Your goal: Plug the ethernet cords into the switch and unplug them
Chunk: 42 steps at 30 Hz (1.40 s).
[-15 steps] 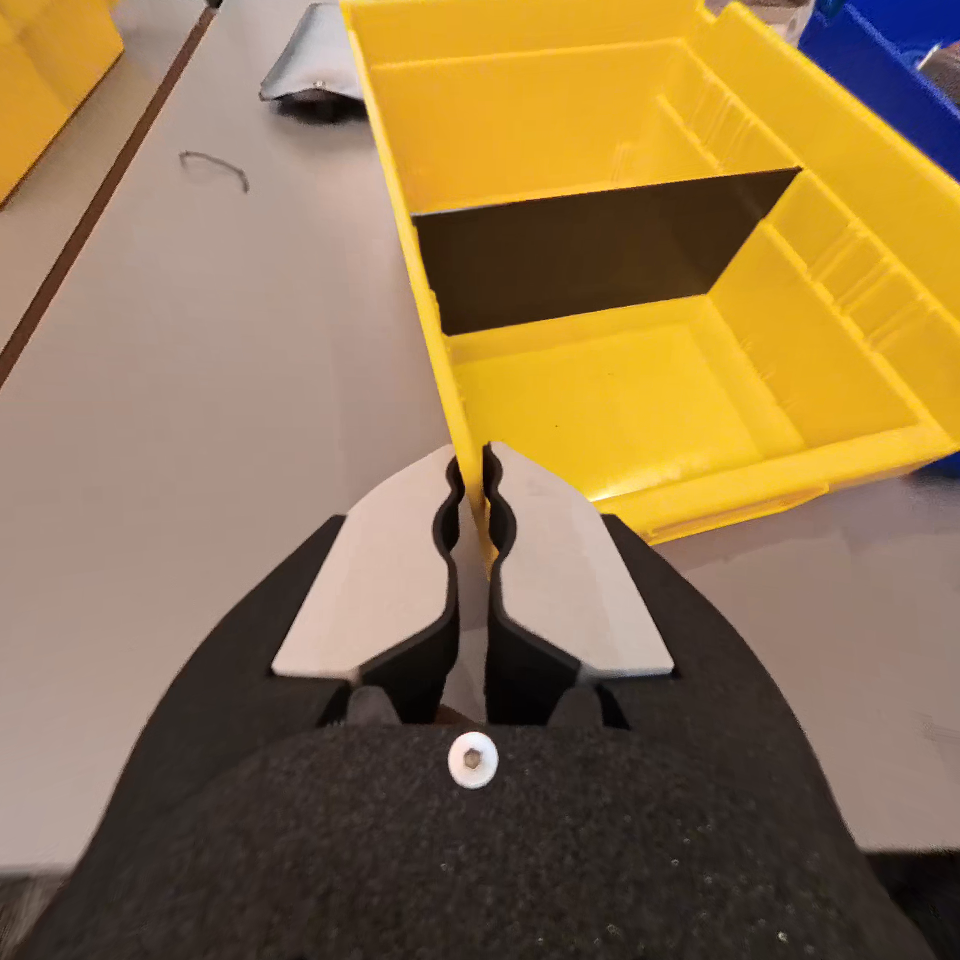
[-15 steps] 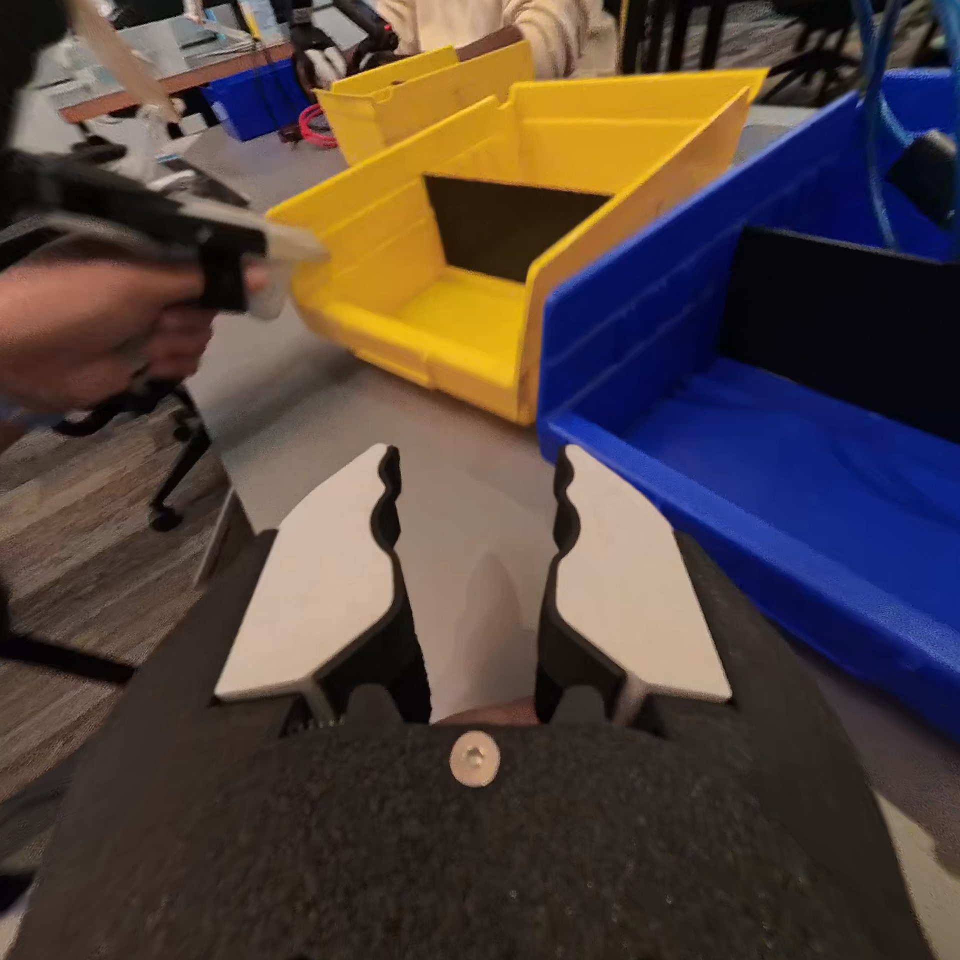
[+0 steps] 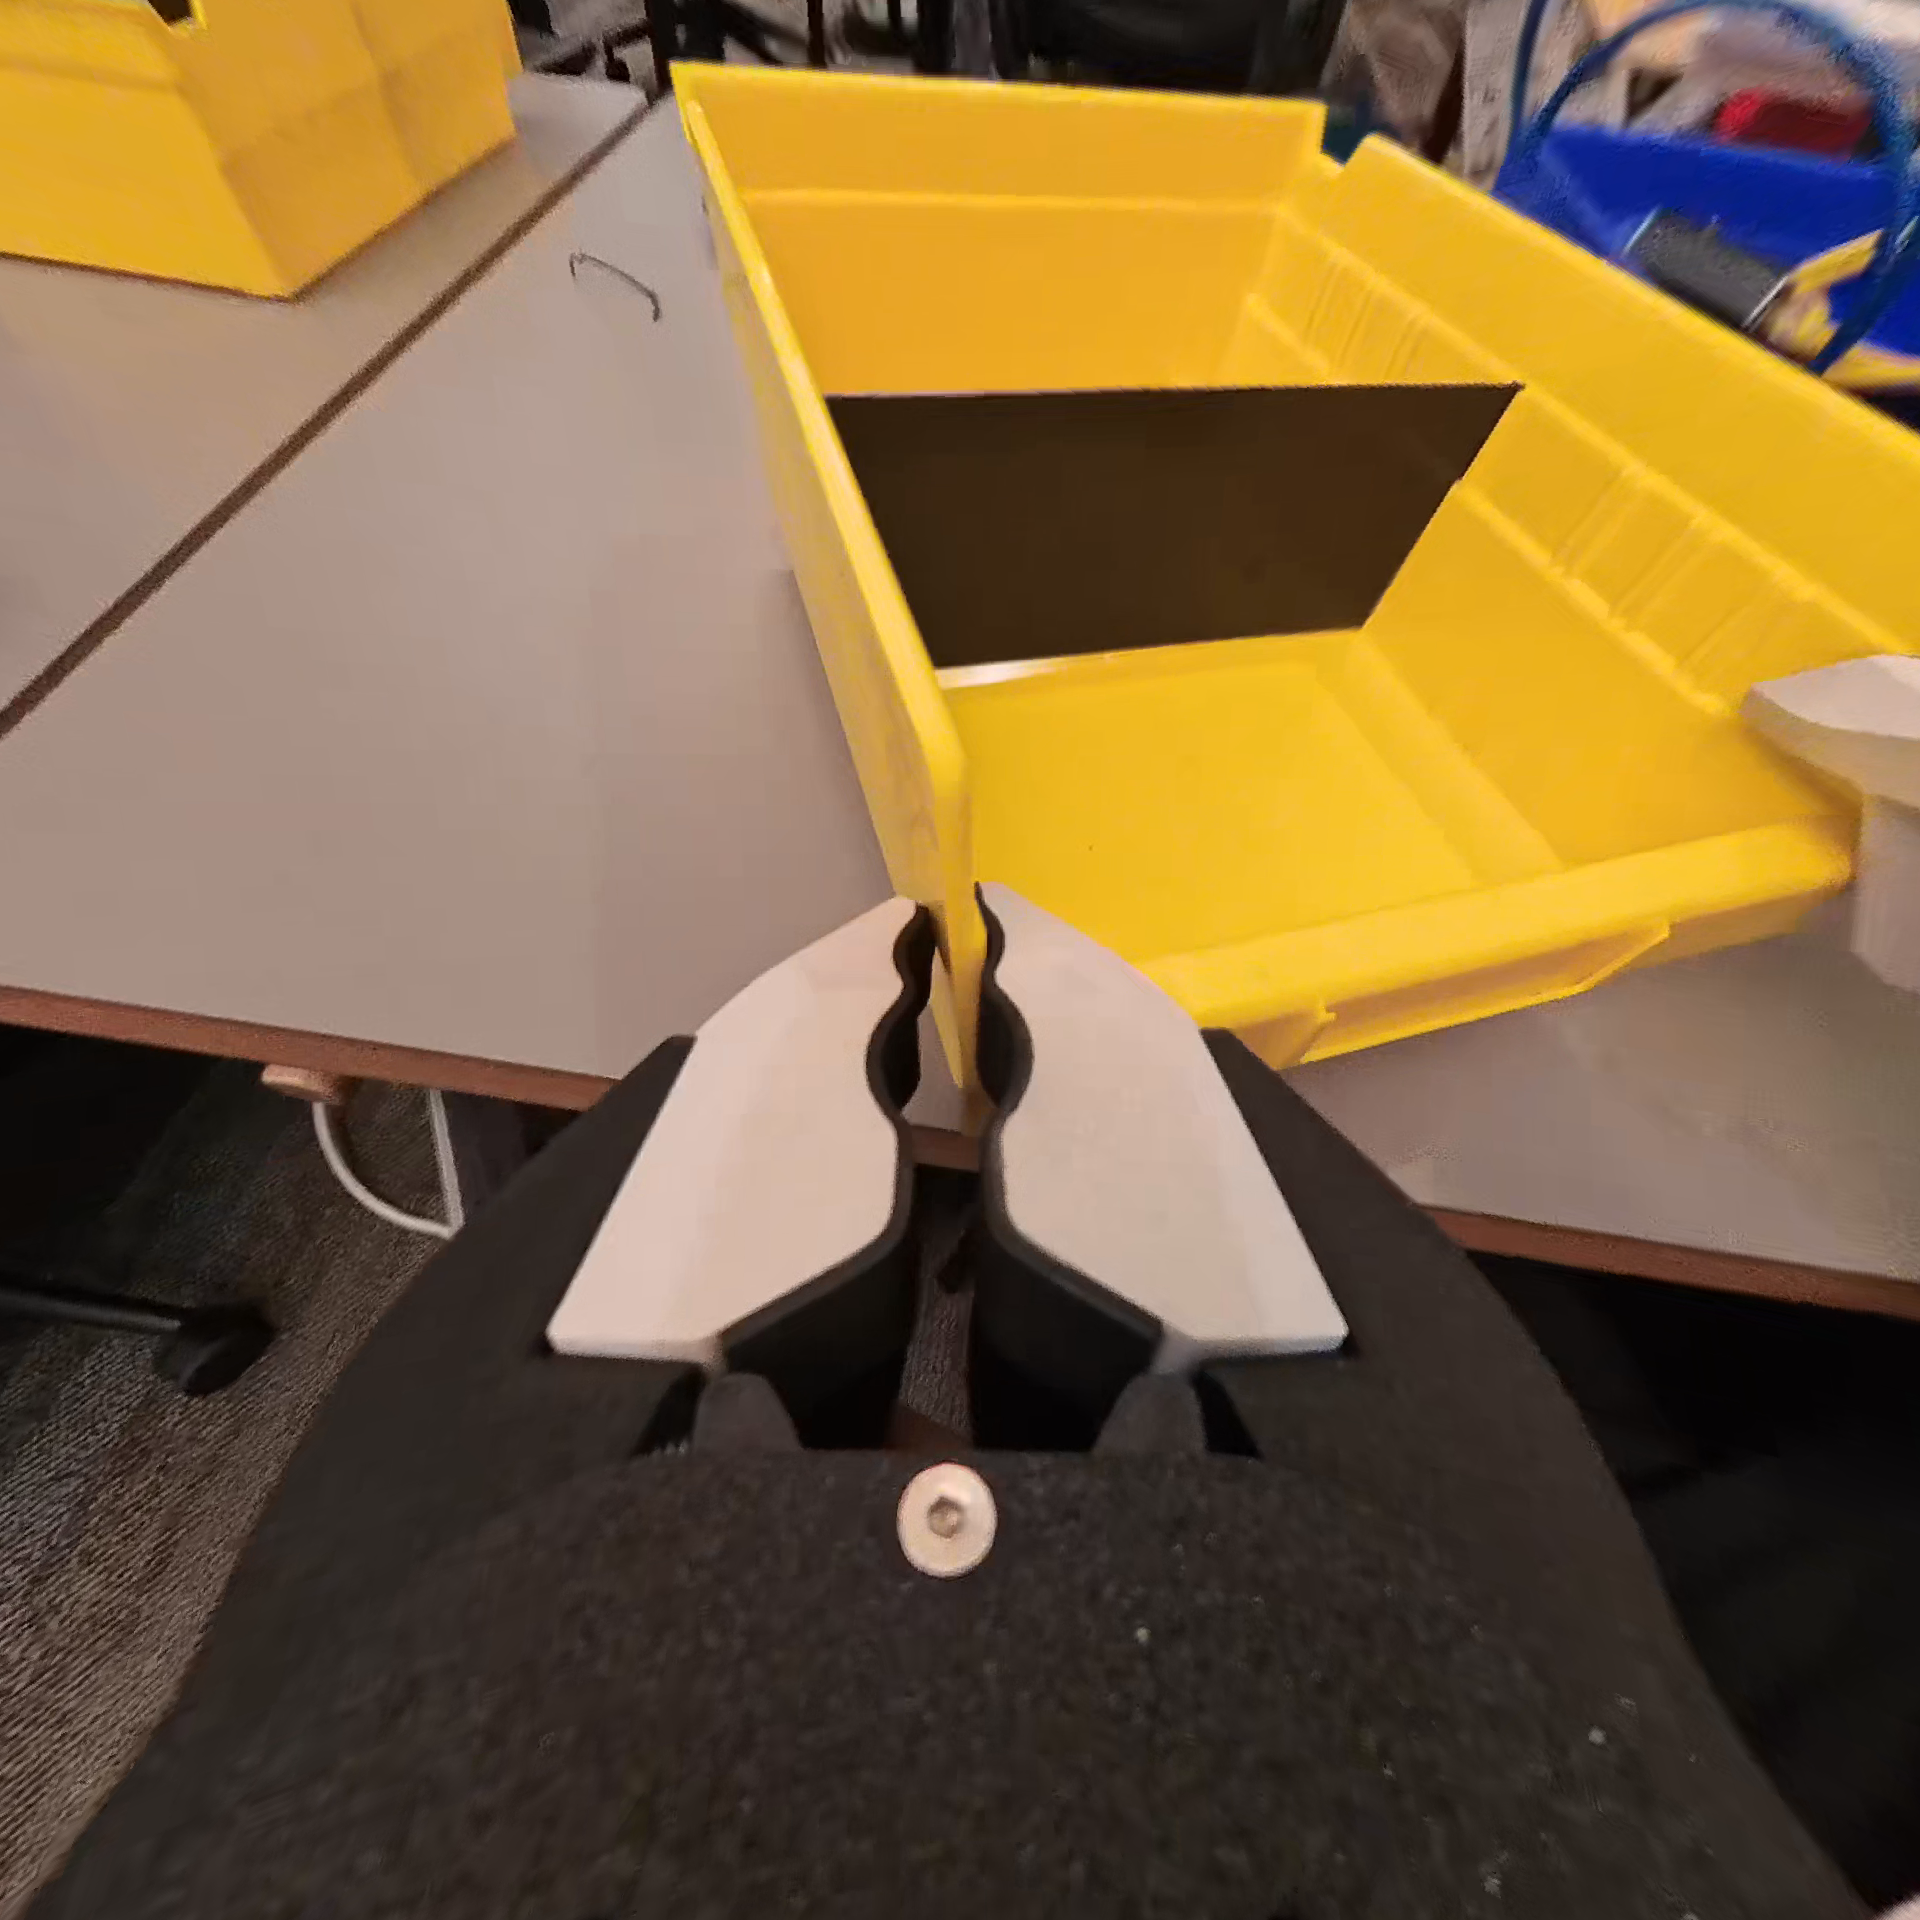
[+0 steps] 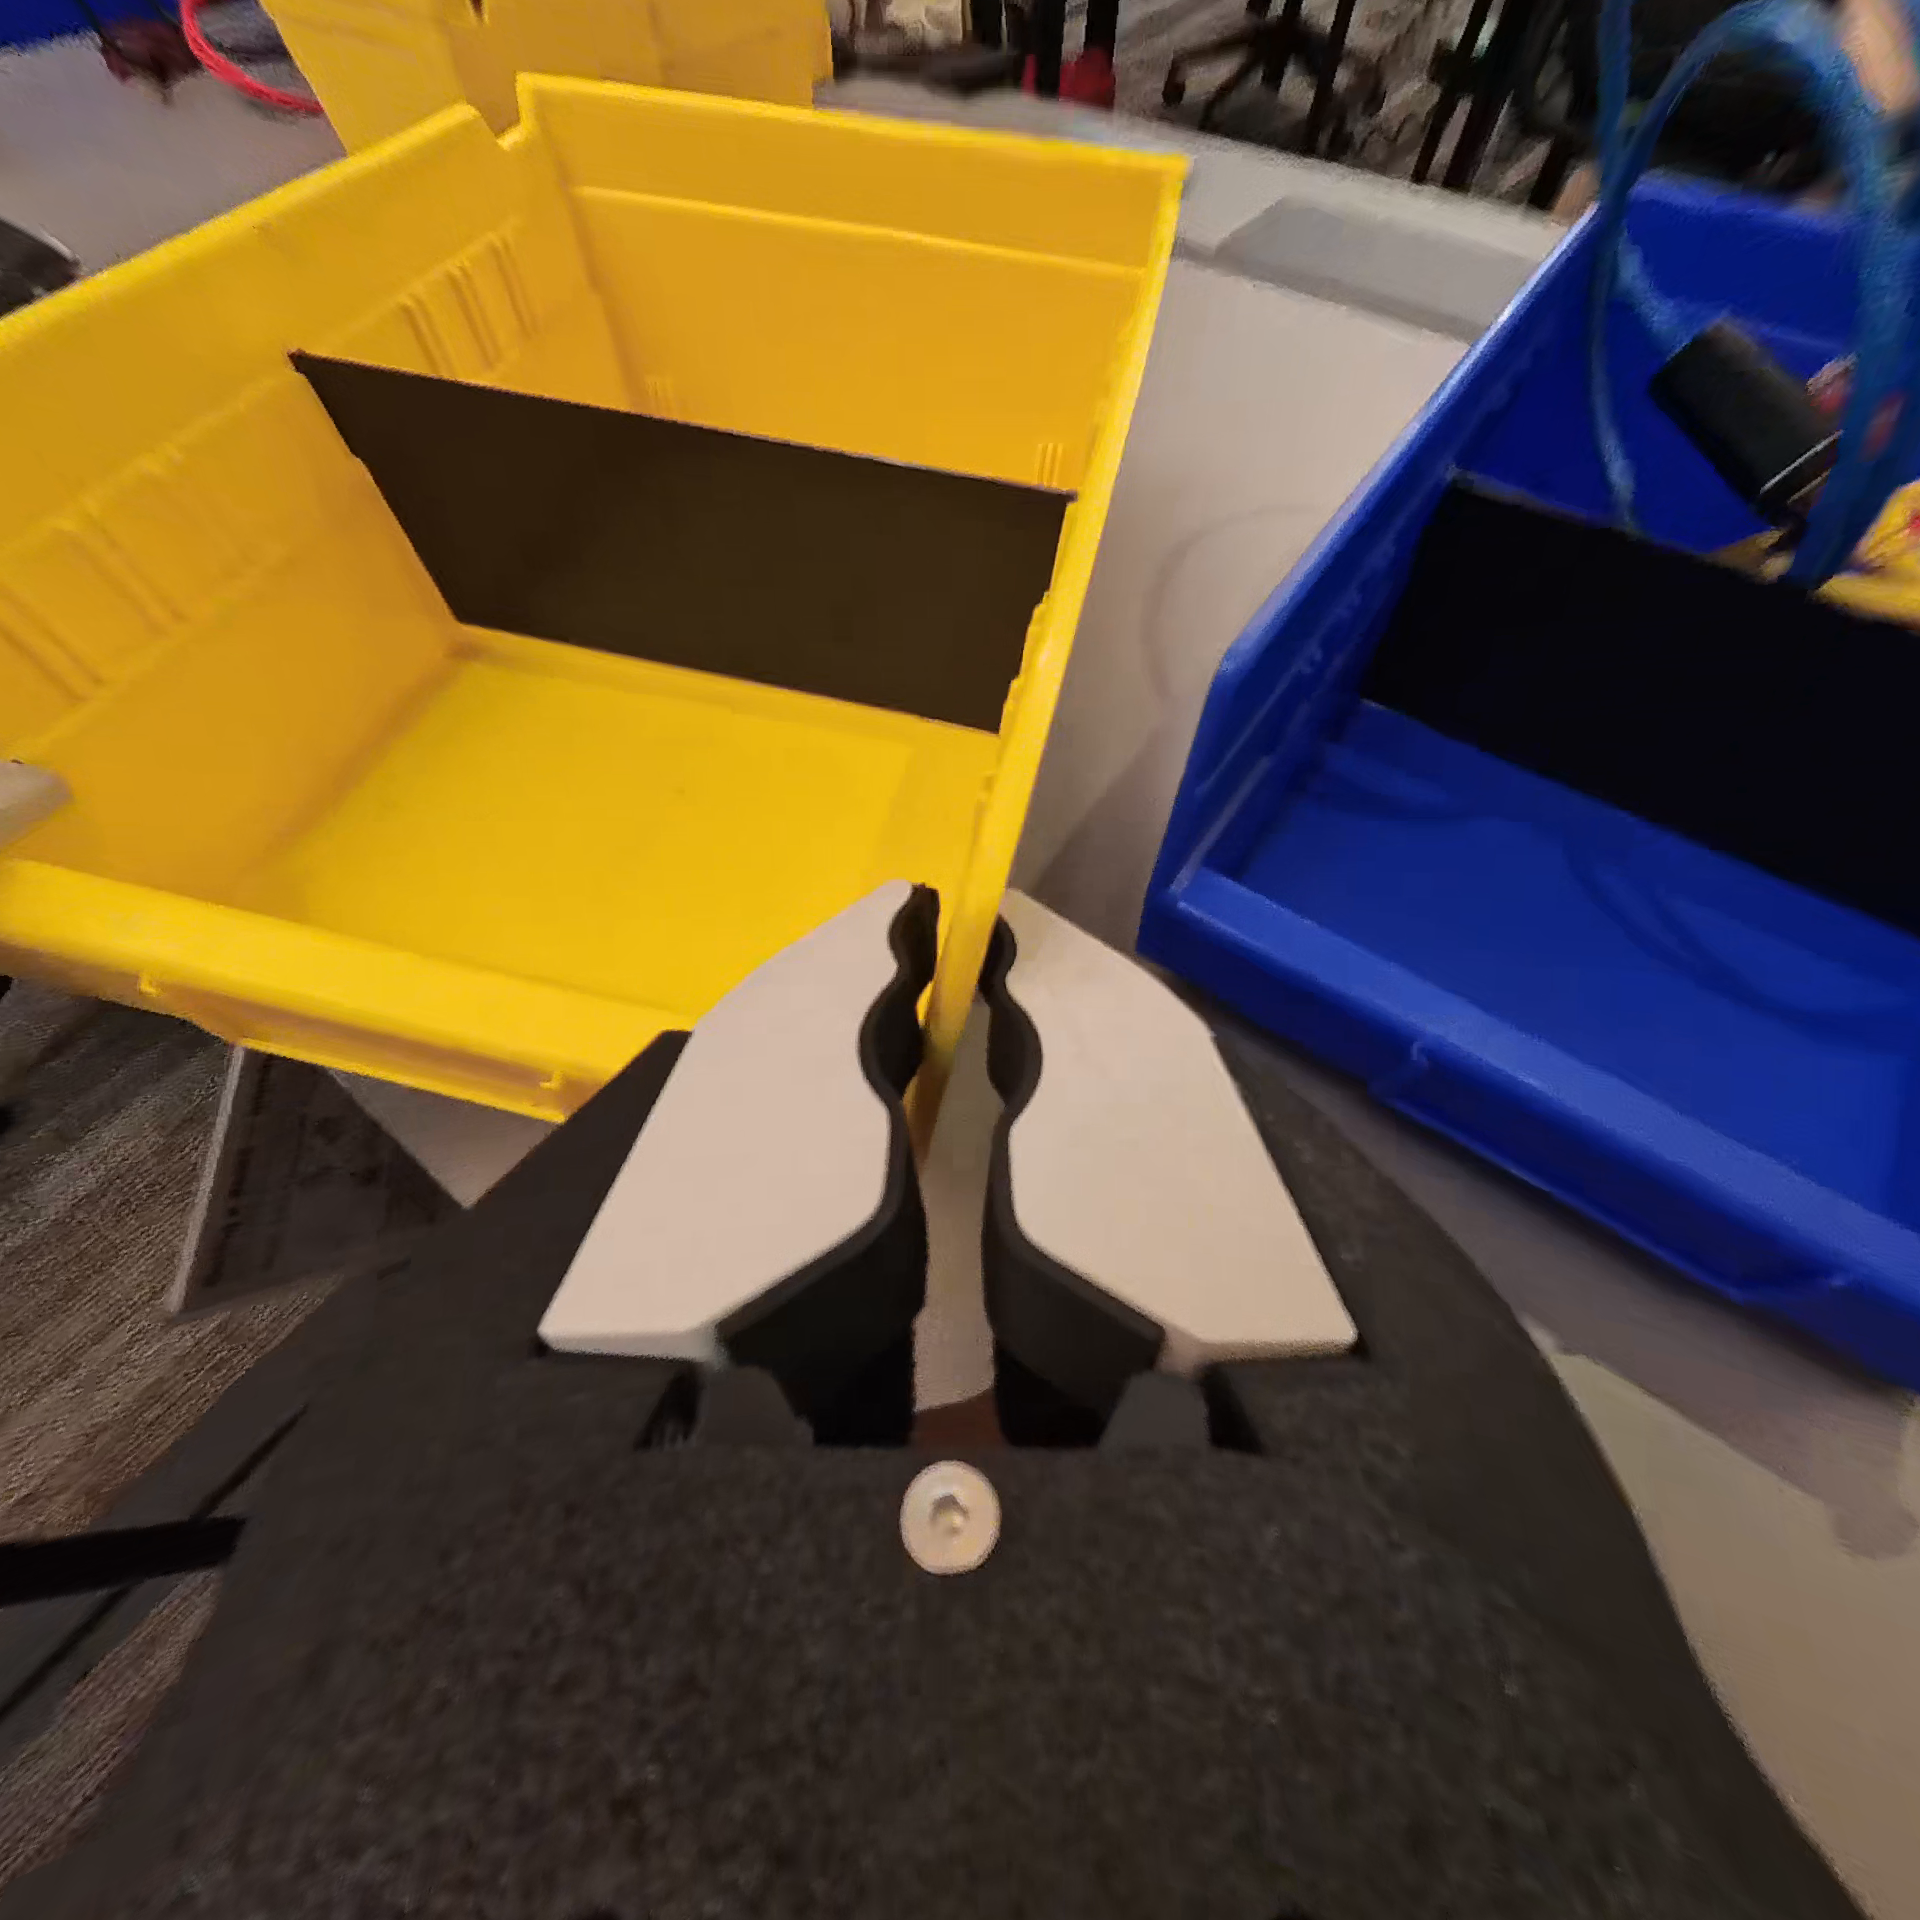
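Half a second ago the left gripper point(image 3: 954, 920) hung nearly closed over the grey tabletop point(image 3: 416, 727) just short of the open-fronted yellow plastic bin point(image 3: 1195, 810), and the right gripper point(image 4: 954, 920) stood open between that bin and the blue one. Now both are clenched on the yellow bin: the left pinches its left side wall at the front corner, the right pinches its right side wall point(image 4: 971, 935) at the front corner. The bin's front edge hangs past the table's brown edge.

A black divider panel point(image 3: 1143, 520) crosses the yellow bin, and both compartments look bare. Just to its right sits the blue plastic bin point(image 4: 1558, 987) with its own dark divider; behind that divider lie the looped blue ethernet cords point(image 4: 1870, 208) and a dark box-shaped thing point(image 4: 1745, 416), perhaps the switch, too blurred to tell. More yellow bins point(image 3: 208, 135) stand far left.
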Each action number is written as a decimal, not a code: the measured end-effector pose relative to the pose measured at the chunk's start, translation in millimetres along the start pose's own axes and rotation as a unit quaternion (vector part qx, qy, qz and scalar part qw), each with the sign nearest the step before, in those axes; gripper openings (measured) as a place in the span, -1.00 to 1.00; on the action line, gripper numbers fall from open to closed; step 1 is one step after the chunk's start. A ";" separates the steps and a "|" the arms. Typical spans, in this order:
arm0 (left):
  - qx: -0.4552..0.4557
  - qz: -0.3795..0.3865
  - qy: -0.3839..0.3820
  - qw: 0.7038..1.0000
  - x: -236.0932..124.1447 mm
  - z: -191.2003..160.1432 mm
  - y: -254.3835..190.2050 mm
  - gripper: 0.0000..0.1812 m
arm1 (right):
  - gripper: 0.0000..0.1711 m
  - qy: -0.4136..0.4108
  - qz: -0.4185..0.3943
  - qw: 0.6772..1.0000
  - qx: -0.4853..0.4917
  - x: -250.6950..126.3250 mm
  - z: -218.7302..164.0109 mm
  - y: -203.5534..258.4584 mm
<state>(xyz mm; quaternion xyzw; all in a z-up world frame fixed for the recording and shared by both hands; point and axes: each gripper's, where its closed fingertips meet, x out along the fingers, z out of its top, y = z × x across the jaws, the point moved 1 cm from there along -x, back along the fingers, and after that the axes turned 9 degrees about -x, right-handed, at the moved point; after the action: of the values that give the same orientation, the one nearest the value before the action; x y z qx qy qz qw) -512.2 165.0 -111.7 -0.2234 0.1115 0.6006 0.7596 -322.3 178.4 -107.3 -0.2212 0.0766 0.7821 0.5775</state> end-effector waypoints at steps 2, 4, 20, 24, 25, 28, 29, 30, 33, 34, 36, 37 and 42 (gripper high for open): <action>0.005 0.002 -0.034 0.999 -10.0 10.0 -10.9 -0.95 | -0.93 -0.041 -0.023 0.999 -0.024 -14.7 16.6 -8.6; 0.025 0.000 -0.075 0.997 -19.9 26.1 -29.5 -0.95 | -0.94 -0.074 -0.039 0.996 -0.034 -30.7 36.2 -23.7; 0.104 -0.246 -0.159 0.950 23.4 137.6 -403.2 -0.94 | -0.94 -0.102 -0.350 0.931 -0.023 -251.2 80.0 -343.9; 0.115 -0.267 -0.103 0.951 63.6 70.1 -512.9 -0.94 | -0.95 -0.054 -0.364 0.930 0.024 -278.6 -6.1 -440.8; 0.120 -0.264 -0.088 0.953 74.2 48.1 -533.9 -0.94 | -0.95 -0.041 -0.366 0.929 0.032 -280.8 -30.9 -461.0; 0.135 -0.252 -0.048 0.957 102.6 -10.5 -578.1 -0.95 | -0.96 -0.023 -0.354 0.933 0.058 -279.0 -102.0 -502.3; 0.142 -0.248 -0.038 0.958 109.4 -24.9 -586.5 -0.95 | -0.96 -0.020 -0.347 0.935 0.070 -276.4 -122.3 -510.6; 0.149 -0.243 -0.030 0.958 114.9 -36.8 -592.8 -0.95 | -0.96 -0.020 -0.341 0.936 0.084 -273.5 -140.1 -516.7; 0.175 -0.233 -0.011 0.957 128.5 -61.6 -602.3 -0.95 | -0.96 -0.003 -0.321 0.940 0.112 -261.8 -179.5 -527.8; 0.179 -0.231 0.001 0.956 133.0 -68.3 -602.8 -0.95 | -0.95 0.009 -0.316 0.942 0.112 -257.8 -186.9 -530.3; 0.174 -0.230 0.025 0.957 141.4 -78.9 -600.2 -0.94 | -0.95 0.026 -0.299 0.947 0.118 -248.5 -195.5 -532.5; 0.172 -0.229 0.033 0.958 144.8 -82.7 -597.6 -0.94 | -0.95 0.035 -0.287 0.949 0.124 -242.3 -200.2 -532.3; 0.167 -0.252 0.069 0.951 150.6 -98.9 -589.1 -0.90 | -0.95 0.079 -0.264 0.949 0.154 -224.9 -221.0 -528.9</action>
<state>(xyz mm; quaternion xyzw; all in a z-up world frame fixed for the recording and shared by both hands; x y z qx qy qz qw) 102.6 142.8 -143.2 -0.1549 0.2026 0.3459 0.9030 283.2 69.9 -134.6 -0.2033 0.1807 0.5604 0.7823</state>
